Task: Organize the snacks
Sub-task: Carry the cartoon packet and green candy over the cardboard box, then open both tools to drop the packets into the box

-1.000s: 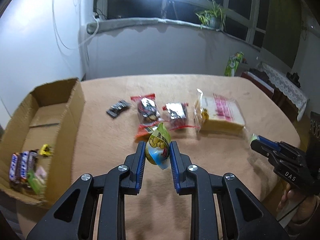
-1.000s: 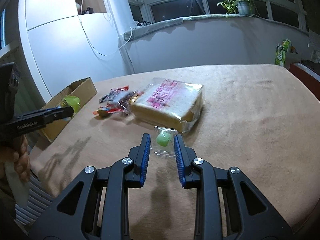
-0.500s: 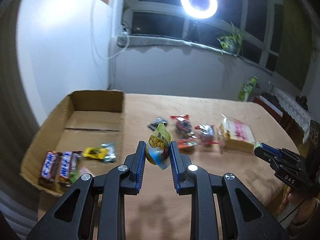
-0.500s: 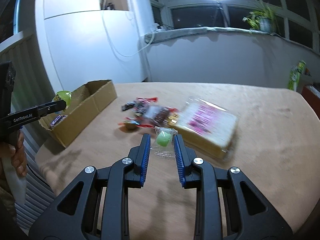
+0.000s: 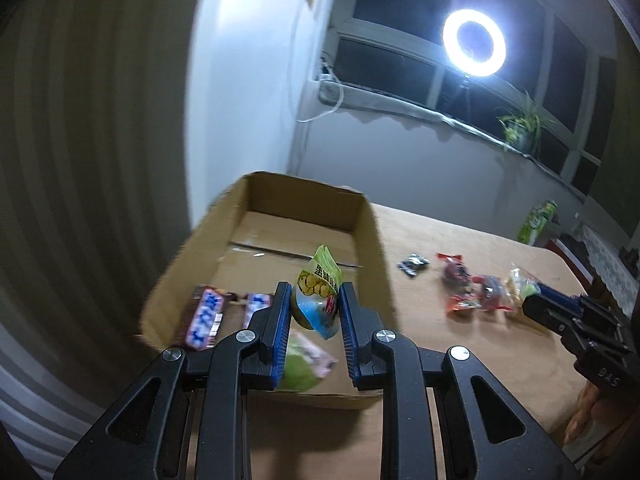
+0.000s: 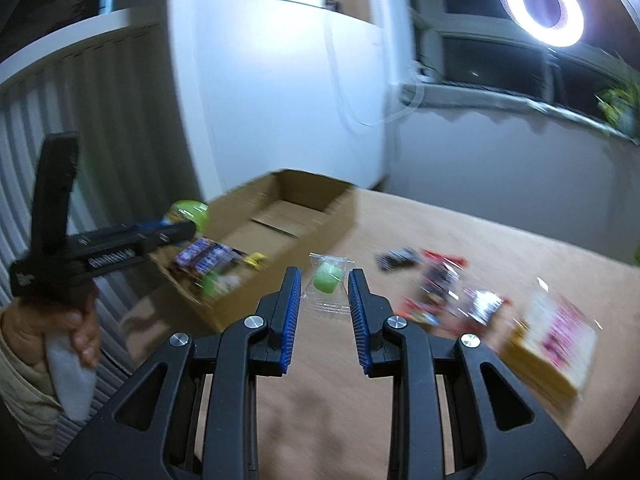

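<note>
Left wrist view: the left gripper [image 5: 314,312] is clamped on a yellow-green snack pouch [image 5: 318,294], held above the near end of the open cardboard box [image 5: 370,240]. Inside the box, at its near left, lie wrapped chocolate bars [image 5: 206,316] and a green-and-pink packet [image 5: 304,364] just below the pouch. To the right, on the tan table [image 5: 460,352], loose wrapped snacks [image 5: 472,290] sit in a row — the right gripper [image 5: 536,300] is at their far right.

Right wrist view: the right gripper [image 6: 323,286] pinches a clear wrapper holding a green candy [image 6: 328,277] over the table, just right of the box [image 6: 316,192]. A pink-printed bread pack [image 6: 556,340] lies at the right — blurred.
</note>
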